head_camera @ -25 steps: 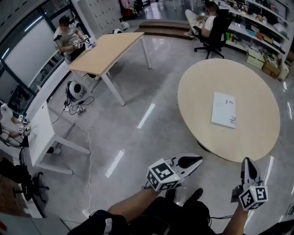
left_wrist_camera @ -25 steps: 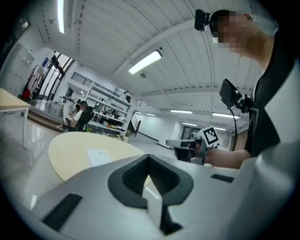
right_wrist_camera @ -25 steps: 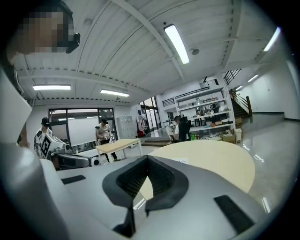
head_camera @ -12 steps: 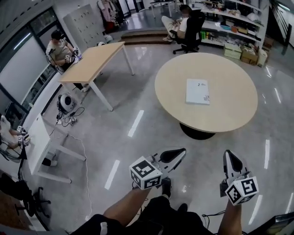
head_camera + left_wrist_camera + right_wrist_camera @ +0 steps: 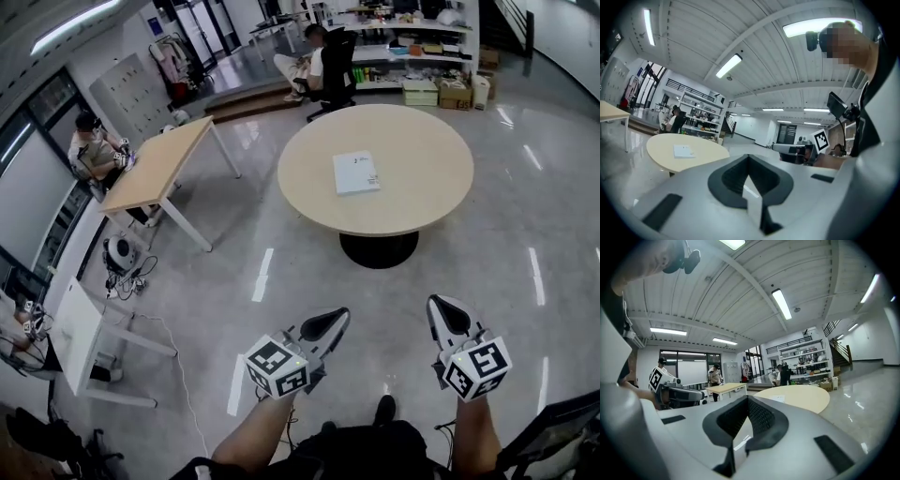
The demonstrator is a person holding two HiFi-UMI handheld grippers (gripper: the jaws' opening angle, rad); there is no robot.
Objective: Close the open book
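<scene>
Since the earlier picture the round table (image 5: 309,202) and the book (image 5: 356,172) on it have shifted in the head view, from the right side toward the middle and further up. Both grippers sit a bit more to the left, side by side over the glossy floor (image 5: 234,253).

The left gripper (image 5: 330,321) has its jaws closed together with nothing between them. Its own view shows this, and also shows the book as a small white patch on the table, ahead and to the left. The right gripper (image 5: 442,312) is closed and empty as well.

Only the head view shows the book from above — flat, white face up, near the table's middle, well apart from both grippers.
</scene>
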